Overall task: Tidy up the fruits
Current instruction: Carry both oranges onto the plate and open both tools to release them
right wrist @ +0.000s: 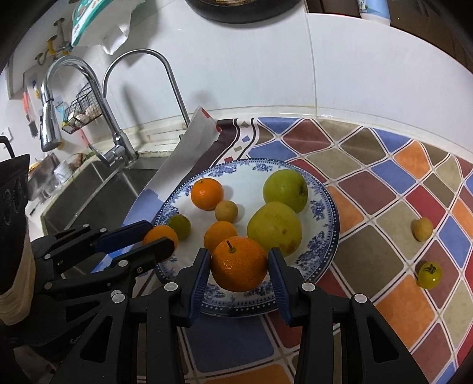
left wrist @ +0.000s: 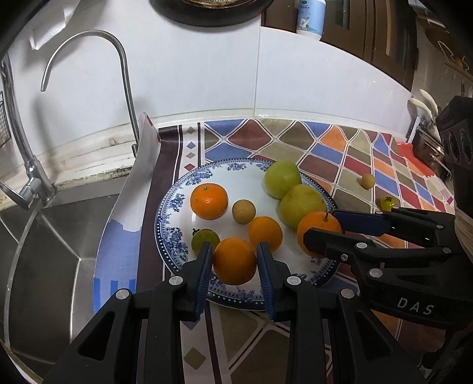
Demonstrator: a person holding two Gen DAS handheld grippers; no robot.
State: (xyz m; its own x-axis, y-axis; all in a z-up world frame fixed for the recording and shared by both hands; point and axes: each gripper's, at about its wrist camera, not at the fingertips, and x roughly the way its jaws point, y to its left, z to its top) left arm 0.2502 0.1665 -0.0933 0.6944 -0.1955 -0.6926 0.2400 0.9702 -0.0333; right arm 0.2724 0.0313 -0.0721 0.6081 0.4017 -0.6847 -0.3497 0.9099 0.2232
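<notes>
A blue-and-white plate (left wrist: 174, 206) (right wrist: 322, 206) holds several oranges, two green apples (left wrist: 282, 178) (right wrist: 285, 189), a small tan fruit (left wrist: 243, 211) and a small green fruit (left wrist: 202, 240). My left gripper (left wrist: 235, 261) is shut on an orange (left wrist: 234, 261) at the plate's near edge; it also shows in the right wrist view (right wrist: 159, 237). My right gripper (right wrist: 239, 264) is shut on a stemmed orange (right wrist: 239, 263), also seen in the left wrist view (left wrist: 317, 226). A tan fruit (right wrist: 422, 229) and a yellow-green fruit (right wrist: 429, 275) lie on the cloth.
The plate sits on a patterned cloth (right wrist: 384, 183) over the counter. A steel sink (left wrist: 50, 245) with two taps (left wrist: 124, 76) lies to the left. A white tiled wall (left wrist: 207, 73) stands behind. A bottle (left wrist: 310, 17) stands on the ledge above.
</notes>
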